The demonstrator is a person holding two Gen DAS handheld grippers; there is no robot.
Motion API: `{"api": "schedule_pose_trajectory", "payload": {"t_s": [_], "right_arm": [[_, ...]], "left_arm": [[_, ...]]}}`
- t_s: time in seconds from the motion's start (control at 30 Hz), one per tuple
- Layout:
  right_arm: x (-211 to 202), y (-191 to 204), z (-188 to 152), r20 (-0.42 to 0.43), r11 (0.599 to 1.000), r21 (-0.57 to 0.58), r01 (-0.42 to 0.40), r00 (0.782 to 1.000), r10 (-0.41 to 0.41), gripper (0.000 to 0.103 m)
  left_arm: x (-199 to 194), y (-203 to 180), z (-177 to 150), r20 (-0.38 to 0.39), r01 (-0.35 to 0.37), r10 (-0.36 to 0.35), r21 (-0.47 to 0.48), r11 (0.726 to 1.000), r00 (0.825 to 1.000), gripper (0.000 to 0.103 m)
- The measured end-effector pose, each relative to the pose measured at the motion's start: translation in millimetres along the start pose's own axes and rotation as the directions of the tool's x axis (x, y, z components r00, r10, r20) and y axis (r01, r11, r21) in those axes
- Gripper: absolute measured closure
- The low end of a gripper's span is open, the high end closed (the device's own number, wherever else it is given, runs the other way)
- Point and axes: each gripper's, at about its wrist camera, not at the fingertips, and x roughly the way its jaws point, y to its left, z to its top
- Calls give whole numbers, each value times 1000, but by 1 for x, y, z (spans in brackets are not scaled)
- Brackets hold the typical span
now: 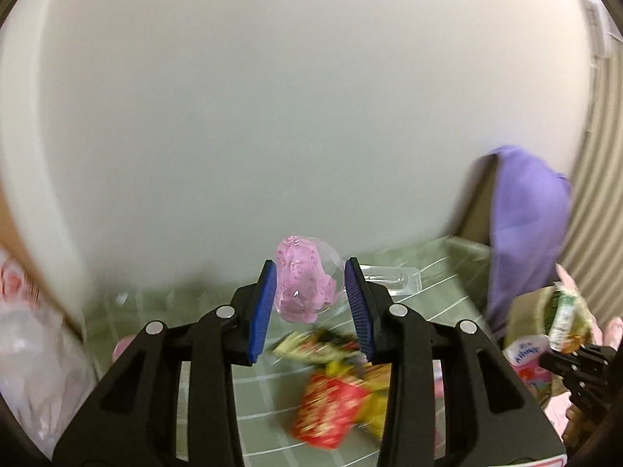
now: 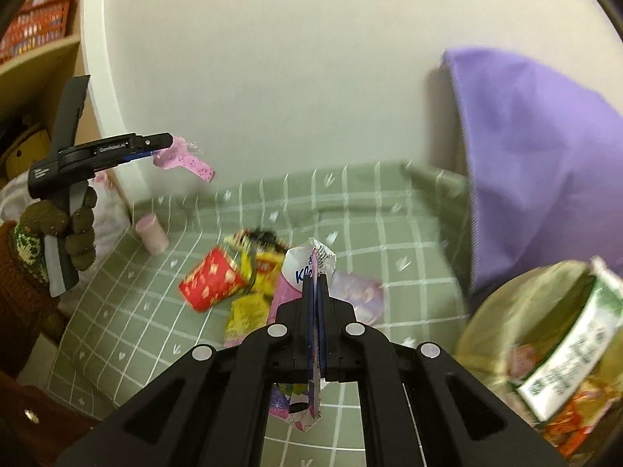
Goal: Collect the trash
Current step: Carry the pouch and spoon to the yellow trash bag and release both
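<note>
Above a green checked cloth (image 2: 350, 210) that covers the surface against a pale wall, both claws are raised and each has hold of a piece of trash. The left claw (image 1: 309, 303) has its blue pads closed partway onto a crumpled clear plastic wrapper with pink print (image 1: 305, 284); in the right wrist view that wrapper (image 2: 183, 159) hangs out of the claw's tip, clear of the cloth, with a gloved hand (image 2: 74, 229) around the handle. The right claw (image 2: 317, 311) is pressed fully together on the torn edge of a white and pink tissue packet (image 2: 301, 272), which runs up past the tips and down under them. Lying on the cloth below are a red snack packet (image 2: 210, 282), yellow wrappers (image 2: 249, 307) touching it, and a small pink cup (image 2: 152, 233) well apart, near the wall. To the right, a purple bag (image 2: 537, 163) stands against the wall, and in front of it a woven basket (image 2: 490, 334) holds a green and white carton (image 2: 568, 354).
</note>
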Motion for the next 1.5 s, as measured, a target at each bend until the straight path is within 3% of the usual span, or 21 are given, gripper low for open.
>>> {"api": "schedule_pose_trajectory", "payload": {"t_s": [0.17, 0.27, 0.37, 0.57, 0.73, 0.9, 1.07, 1.17, 1.23, 1.33, 1.5], "right_arm": [[-41, -21, 13, 91, 996, 28, 88, 992, -90, 99], [-69, -39, 18, 135, 986, 59, 153, 978, -160, 99], [-98, -59, 20, 168, 969, 98, 226, 956, -240, 99], [-154, -102, 11, 195, 907, 198, 372, 892, -408, 99], [-181, -131, -3, 172, 852, 269, 449, 848, -501, 99], [-183, -157, -27, 124, 825, 340, 451, 848, -515, 99], [-166, -178, -45, 88, 825, 374, 424, 869, -487, 99], [-147, -192, -56, 63, 835, 396, 383, 896, -440, 99], [-130, -201, -63, 30, 837, 399, 374, 907, -419, 99], [-111, -206, -72, -3, 844, 404, 352, 923, -384, 99], [-90, -209, -83, -54, 857, 393, 333, 939, -341, 99]], "left_arm": [[-12, -51, 27, 38, 140, -144, 85, 986, 989, 68], [-12, -88, 36, 34, 228, -235, 143, 963, 971, 68], [-12, -126, 41, 23, 323, -334, 195, 926, 942, 68], [-1, -199, 40, -60, 517, -518, 239, 822, 853, 68], [22, -258, 22, -177, 650, -626, 249, 718, 759, 68], [53, -305, -8, -320, 730, -658, 242, 639, 682, 68], [86, -336, -40, -458, 751, -612, 234, 617, 645, 68], [108, -355, -67, -534, 736, -543, 259, 625, 648, 68], [121, -365, -90, -579, 710, -460, 331, 622, 673, 68], [128, -374, -116, -606, 689, -386, 412, 596, 696, 68], [132, -372, -125, -614, 680, -361, 424, 598, 701, 68]]}}
